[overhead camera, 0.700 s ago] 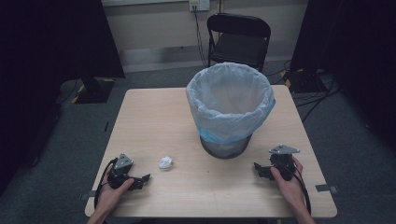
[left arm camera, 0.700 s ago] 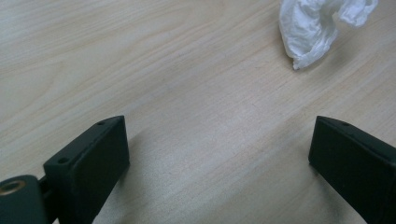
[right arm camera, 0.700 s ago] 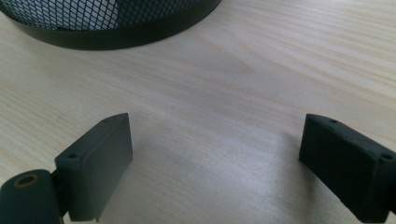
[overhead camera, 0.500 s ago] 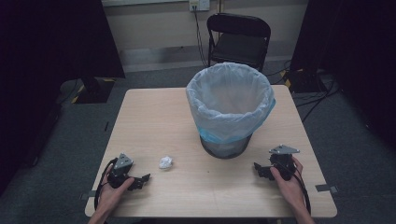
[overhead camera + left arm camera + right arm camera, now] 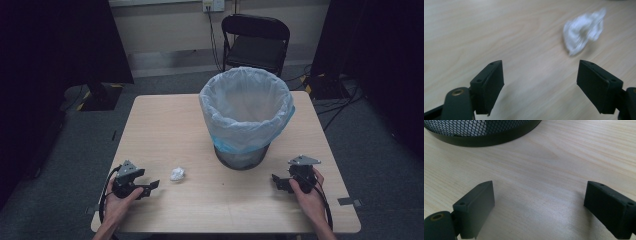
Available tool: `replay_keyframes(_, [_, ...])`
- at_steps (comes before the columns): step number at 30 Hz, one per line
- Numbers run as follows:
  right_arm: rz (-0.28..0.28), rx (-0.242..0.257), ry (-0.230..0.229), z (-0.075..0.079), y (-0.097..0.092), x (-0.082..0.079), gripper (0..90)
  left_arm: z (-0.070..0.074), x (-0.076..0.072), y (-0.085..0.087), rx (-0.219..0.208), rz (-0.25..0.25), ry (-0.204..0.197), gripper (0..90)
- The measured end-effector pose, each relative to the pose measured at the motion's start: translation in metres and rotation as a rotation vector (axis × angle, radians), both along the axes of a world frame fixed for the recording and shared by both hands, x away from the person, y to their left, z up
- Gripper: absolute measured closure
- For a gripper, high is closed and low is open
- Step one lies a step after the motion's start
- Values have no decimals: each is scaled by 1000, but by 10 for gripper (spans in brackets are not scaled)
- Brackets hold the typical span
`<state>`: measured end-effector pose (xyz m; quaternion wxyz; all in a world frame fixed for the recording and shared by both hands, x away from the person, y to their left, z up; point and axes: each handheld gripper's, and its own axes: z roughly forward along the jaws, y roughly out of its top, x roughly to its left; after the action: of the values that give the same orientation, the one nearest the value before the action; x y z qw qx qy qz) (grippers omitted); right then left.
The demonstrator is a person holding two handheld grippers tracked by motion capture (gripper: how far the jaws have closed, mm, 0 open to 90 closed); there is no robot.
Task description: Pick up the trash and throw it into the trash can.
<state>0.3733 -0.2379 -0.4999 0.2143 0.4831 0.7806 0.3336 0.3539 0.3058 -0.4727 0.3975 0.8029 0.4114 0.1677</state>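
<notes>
A small crumpled white paper ball (image 5: 177,174) lies on the wooden table (image 5: 165,125), left of a black mesh wastebasket (image 5: 245,117) lined with a pale blue bag. My left gripper (image 5: 153,187) rests at the table's front left, open, its jaws pointing at the paper ball (image 5: 584,30), which lies a short way ahead and to the right of them. My right gripper (image 5: 276,181) sits at the front right, open and holding nothing, with the basket's base (image 5: 481,132) just ahead.
A black folding chair (image 5: 255,42) stands behind the table. Cables and a dark curtain lie around the far floor. A strip of tape (image 5: 347,201) marks the table's front right corner.
The left gripper has edged slightly toward the paper ball. The right gripper, the basket and the ball stay where they were.
</notes>
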Motion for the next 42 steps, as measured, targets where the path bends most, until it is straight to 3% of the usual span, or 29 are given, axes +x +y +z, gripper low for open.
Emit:
replay_keyframes(3, [0,0,0,0,0,0,87,7,7,-5,-28,-19,-5,231])
replay_keyframes(4, [-1,0,-1,0,0,0,87,14,15,-13,-61,-53,-1,236])
replay_keyframes(6, [0,0,0,0,0,0,87,19,22,-21,-78,-90,-5,248])
replay_keyframes(10, [0,0,0,0,0,0,87,15,31,-36,-98,-137,10,266])
replay_keyframes(12, [0,0,0,0,0,0,87,11,32,-39,-96,-151,21,266])
replay_keyframes(14, [0,0,0,0,0,0,87,1,33,-48,-67,-178,56,266])
replay_keyframes(20, [0,0,0,0,0,0,87,-4,35,-52,-95,-190,73,277])
replay_keyframes(22, [0,0,0,0,0,0,87,-7,35,-56,-66,-207,83,297])
replay_keyframes(27, [0,0,0,0,0,0,87,-9,35,-58,-55,-211,70,394])
replay_keyframes(29, [0,0,0,0,0,0,87,-11,36,-58,-49,-216,70,487])
replay_keyframes(35, [0,0,0,0,0,0,87,-19,38,-62,8,-235,79,581])
replay_keyframes(37, [0,0,0,0,0,0,87,-21,37,-59,-1,-217,62,650])
replay_keyframes(42, [0,0,0,0,0,0,87,-21,39,-54,-32,-213,75,791])
